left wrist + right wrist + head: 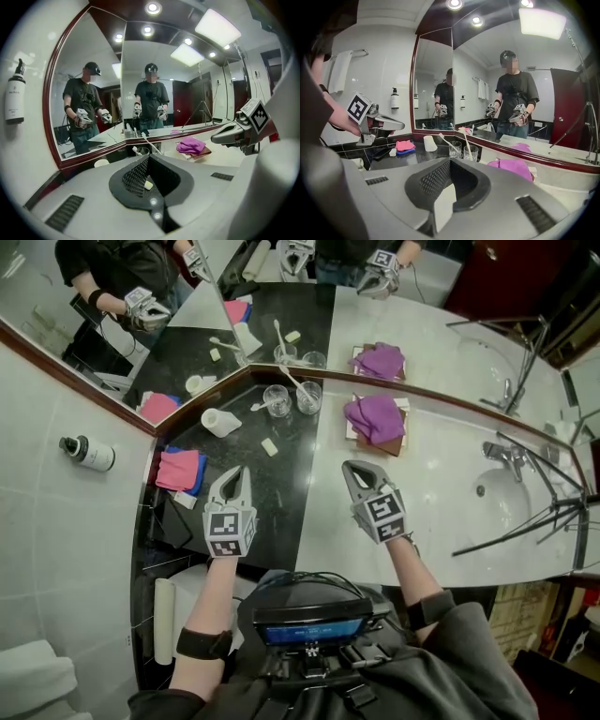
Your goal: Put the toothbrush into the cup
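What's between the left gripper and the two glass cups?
Head view: a small white bar lies on the black counter between the left gripper and the glass cups; otherwise that stretch is bare.

Grey left tongs (pixel 239 471) and right tongs (pixel 349 466) bear black-and-white marker cubes (pixel 230 531), plus a black wristband (pixel 204 644).

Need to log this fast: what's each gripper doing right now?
Left gripper: jaws closed, holding nothing.
Right gripper: jaws closed, holding nothing.
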Available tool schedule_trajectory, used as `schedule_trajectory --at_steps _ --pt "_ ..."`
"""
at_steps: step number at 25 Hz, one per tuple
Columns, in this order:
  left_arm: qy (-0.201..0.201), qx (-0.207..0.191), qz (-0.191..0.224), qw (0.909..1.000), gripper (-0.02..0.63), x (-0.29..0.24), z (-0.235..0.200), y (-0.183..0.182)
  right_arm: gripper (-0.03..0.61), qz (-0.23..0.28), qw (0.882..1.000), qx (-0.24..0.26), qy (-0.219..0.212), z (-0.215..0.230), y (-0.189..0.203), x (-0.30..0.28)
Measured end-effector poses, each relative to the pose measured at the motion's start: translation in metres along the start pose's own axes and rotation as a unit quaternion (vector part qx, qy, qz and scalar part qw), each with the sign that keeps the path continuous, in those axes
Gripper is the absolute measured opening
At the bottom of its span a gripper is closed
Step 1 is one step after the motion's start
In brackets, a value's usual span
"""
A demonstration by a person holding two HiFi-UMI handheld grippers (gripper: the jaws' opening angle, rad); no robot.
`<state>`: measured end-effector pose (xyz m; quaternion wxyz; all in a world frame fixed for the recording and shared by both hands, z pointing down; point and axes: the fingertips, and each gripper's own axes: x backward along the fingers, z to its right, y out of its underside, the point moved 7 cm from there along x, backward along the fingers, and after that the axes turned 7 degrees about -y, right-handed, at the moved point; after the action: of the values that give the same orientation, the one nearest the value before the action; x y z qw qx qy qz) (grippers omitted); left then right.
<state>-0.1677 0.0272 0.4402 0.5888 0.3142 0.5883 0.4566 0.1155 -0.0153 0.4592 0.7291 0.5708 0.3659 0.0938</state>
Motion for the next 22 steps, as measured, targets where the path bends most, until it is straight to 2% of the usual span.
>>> schedule_trajectory --at_steps 8,14,18,22 --pt "0.014 0.000 -0.003 0.9999 0.003 -0.011 -0.007 0.002 0.034 -0.012 0.999 0.025 0.016 0.004 -0.011 -0.031" --pt "0.024 -0.002 -0.006 0.9997 0.003 -0.026 -0.014 0.000 0.124 -0.030 0.998 0.046 0.016 0.019 -0.027 -0.075" --pt "0.022 -0.003 0.002 0.9997 0.003 -0.041 -0.020 -0.003 0.161 -0.043 0.998 0.050 0.020 0.040 -0.041 -0.113" --pt "0.037 0.001 0.004 0.9993 0.003 -0.054 -0.018 -0.012 0.176 -0.060 0.996 0.060 0.024 0.065 -0.054 -0.154"
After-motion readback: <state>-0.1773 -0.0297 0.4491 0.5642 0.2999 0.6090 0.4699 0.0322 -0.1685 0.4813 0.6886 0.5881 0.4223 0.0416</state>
